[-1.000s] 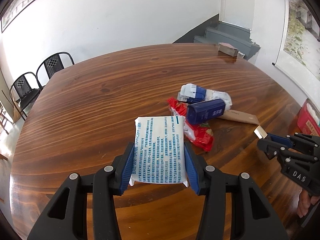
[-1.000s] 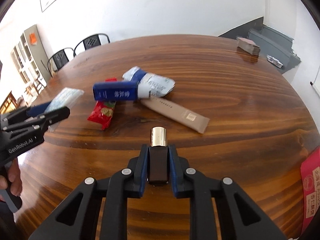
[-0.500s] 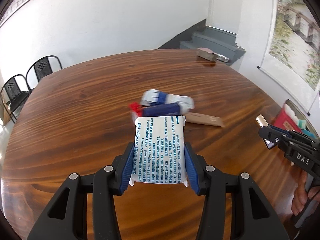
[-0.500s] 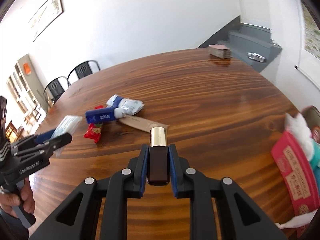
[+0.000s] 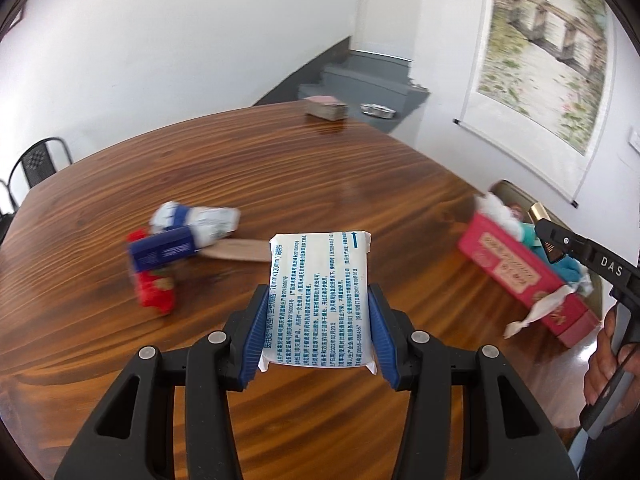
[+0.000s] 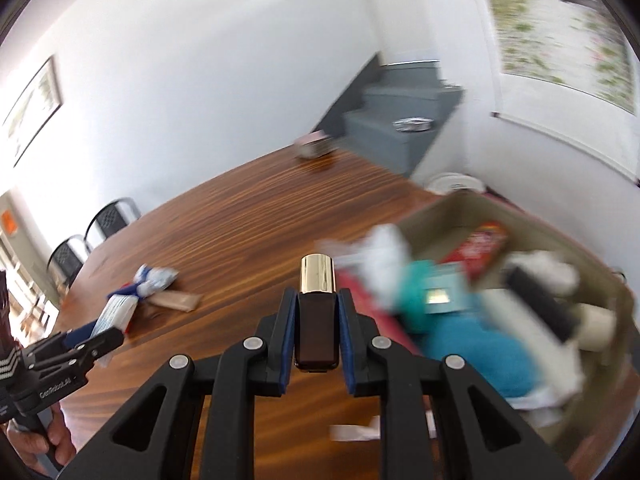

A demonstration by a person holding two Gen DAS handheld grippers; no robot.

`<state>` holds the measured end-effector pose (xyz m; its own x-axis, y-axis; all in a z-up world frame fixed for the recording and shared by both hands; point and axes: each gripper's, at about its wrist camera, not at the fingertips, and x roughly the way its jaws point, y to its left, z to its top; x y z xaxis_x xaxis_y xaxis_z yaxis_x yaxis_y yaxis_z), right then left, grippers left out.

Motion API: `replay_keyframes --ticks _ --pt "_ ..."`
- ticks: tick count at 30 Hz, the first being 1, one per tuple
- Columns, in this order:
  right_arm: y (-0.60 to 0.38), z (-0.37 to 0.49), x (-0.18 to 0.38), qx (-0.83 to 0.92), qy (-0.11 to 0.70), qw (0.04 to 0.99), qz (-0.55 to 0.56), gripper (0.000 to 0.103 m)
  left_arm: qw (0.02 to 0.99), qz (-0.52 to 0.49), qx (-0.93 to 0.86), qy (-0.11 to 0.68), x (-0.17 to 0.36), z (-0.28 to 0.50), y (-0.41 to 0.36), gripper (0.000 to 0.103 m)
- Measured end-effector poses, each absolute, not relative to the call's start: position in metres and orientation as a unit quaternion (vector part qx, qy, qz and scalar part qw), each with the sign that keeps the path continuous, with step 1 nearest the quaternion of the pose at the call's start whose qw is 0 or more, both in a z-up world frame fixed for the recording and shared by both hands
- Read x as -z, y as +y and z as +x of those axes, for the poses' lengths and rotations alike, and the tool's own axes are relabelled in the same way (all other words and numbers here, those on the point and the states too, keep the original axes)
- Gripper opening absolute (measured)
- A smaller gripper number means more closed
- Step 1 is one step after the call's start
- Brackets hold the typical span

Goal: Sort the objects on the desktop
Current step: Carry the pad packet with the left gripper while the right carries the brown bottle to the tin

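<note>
Two tongs are seen, one in each of the person's hands. The left tongs (image 5: 316,332) are closed on one white packet (image 5: 320,296) printed with blue text, which is gripped by its sides between the blue pads and held above the wooden bench (image 5: 280,160). The right tongs (image 6: 316,328) are narrowed on one dark bottle (image 6: 316,328) with a gold cap, which is clamped upright along the fingers and carried near the box.

Four things are left in a loose heap on the bench: one blue carton (image 5: 162,248), one red wrapper (image 5: 154,290) partly under it, one white-and-blue pouch (image 5: 200,220) behind it, and one flat tan sachet (image 5: 240,250) touching the carton's end. One red box (image 5: 520,268) is set at the bench's right edge, and it is already filled with several things (too blurred to be counted): a teal item, white wads and a red packet are made out in the right wrist view. One small stack of cards (image 5: 325,107) is seen at the far edge of the bench. Two black chairs (image 6: 92,232) are placed beyond the bench by the wall.
</note>
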<state>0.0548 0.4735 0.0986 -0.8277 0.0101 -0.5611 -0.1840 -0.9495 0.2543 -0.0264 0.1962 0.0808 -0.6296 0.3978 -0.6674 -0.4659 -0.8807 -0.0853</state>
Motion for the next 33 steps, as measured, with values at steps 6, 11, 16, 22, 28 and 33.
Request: replay_keyframes --ticks 6,11,16,22,28,33 --pt "0.529 0.073 -0.096 -0.936 0.182 0.097 -0.285 0.022 0.283 -0.352 -0.889 0.067 -0.088 -0.017 0.253 0.051" --pt "0.556 0.079 -0.087 -0.928 0.204 0.103 -0.294 0.022 0.319 -0.347 -0.878 0.086 -0.092 -0.008 0.297 0.051" --pt "0.568 0.079 -0.082 -0.925 0.205 0.106 -0.303 0.022 0.344 -0.339 -0.869 0.104 -0.099 0.0 0.332 0.051" --pt "0.583 0.079 -0.075 -0.917 0.213 0.103 -0.322 0.022 0.371 -0.336 -0.858 0.112 -0.105 0.004 0.363 0.051" --pt "0.59 0.083 -0.073 -0.914 0.217 0.087 -0.332 0.022 0.395 -0.332 -0.848 0.121 -0.108 0.008 0.393 0.051" --pt "0.595 0.093 -0.079 -0.919 0.219 0.088 -0.315 0.022 0.414 -0.329 -0.839 0.129 -0.107 0.016 0.413 0.051"
